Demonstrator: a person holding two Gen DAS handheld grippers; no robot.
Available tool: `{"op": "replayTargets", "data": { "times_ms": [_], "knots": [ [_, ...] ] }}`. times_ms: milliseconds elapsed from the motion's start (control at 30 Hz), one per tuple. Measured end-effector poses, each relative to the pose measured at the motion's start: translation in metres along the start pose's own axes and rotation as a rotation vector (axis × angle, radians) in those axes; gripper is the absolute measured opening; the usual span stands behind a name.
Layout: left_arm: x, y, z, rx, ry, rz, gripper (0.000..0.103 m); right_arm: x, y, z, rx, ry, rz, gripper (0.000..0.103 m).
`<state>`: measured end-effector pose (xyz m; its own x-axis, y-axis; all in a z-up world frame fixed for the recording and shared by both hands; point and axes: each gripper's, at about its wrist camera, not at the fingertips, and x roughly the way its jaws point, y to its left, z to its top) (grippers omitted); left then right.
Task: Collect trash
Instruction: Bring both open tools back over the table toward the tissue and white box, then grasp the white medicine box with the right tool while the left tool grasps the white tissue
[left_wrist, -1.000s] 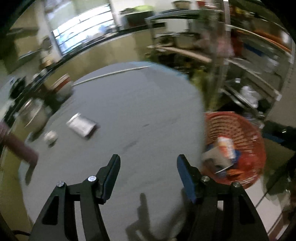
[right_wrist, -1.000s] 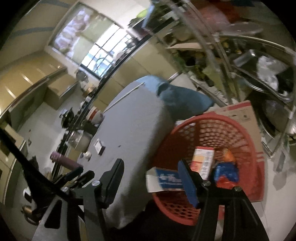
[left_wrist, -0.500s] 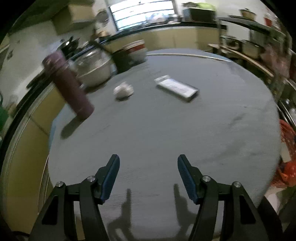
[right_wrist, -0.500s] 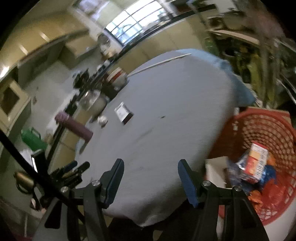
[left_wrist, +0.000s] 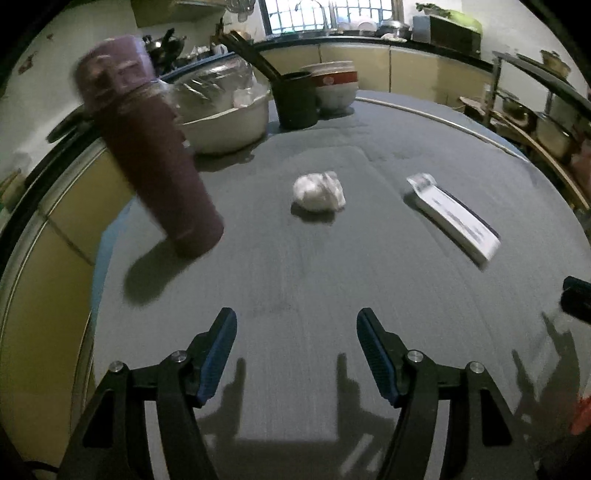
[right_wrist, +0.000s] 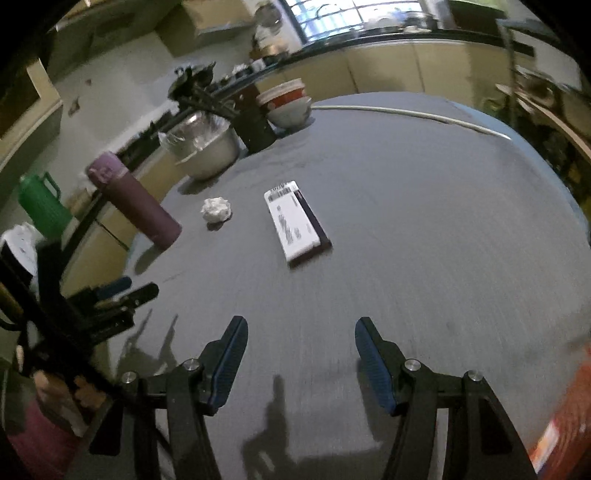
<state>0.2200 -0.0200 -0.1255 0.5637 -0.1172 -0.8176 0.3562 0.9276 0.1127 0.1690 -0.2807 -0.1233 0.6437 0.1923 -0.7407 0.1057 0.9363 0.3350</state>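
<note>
A crumpled white paper ball (left_wrist: 319, 191) lies on the grey round table (left_wrist: 295, 280), ahead of my open, empty left gripper (left_wrist: 296, 328). A flat white box with a dark edge (left_wrist: 453, 217) lies to its right. In the right wrist view the paper ball (right_wrist: 216, 209) and the box (right_wrist: 296, 222) lie ahead of my open, empty right gripper (right_wrist: 301, 334). The left gripper (right_wrist: 122, 291) shows at the table's left edge there. An orange basket edge (right_wrist: 565, 417) is at the lower right.
A purple flask (left_wrist: 147, 147) stands at the table's left. A foil-covered metal bowl (left_wrist: 225, 110), a dark cup with chopsticks (left_wrist: 295, 99) and stacked bowls (left_wrist: 334, 88) stand at the far side. A green jug (right_wrist: 40, 203) sits off the table.
Both grippers have swung left from the orange basket to face the table. The paper ball and box are now closer and in front. Both stay open.
</note>
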Motion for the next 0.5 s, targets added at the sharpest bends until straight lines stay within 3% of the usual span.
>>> {"op": "replayTargets", "data": {
  "times_ms": [200, 333, 467, 500],
  "knots": [
    [0.053, 0.000, 0.062, -0.037, 0.062, -0.035, 0.068, 0.065, 0.009, 0.049, -0.088, 0.073, -0.020, 0.064],
    [0.077, 0.003, 0.086, -0.069, 0.087, -0.100, 0.070, 0.097, 0.014, 0.063, -0.149, 0.129, -0.036, 0.066],
    [0.102, -0.001, 0.097, -0.083, 0.130, -0.146, 0.070, 0.108, 0.019, 0.064, -0.185, 0.097, -0.097, 0.066],
    [0.105, -0.001, 0.099, -0.088, 0.130, -0.150, 0.070, 0.108, 0.020, 0.063, -0.188, 0.088, -0.098, 0.056]
  ]
}}
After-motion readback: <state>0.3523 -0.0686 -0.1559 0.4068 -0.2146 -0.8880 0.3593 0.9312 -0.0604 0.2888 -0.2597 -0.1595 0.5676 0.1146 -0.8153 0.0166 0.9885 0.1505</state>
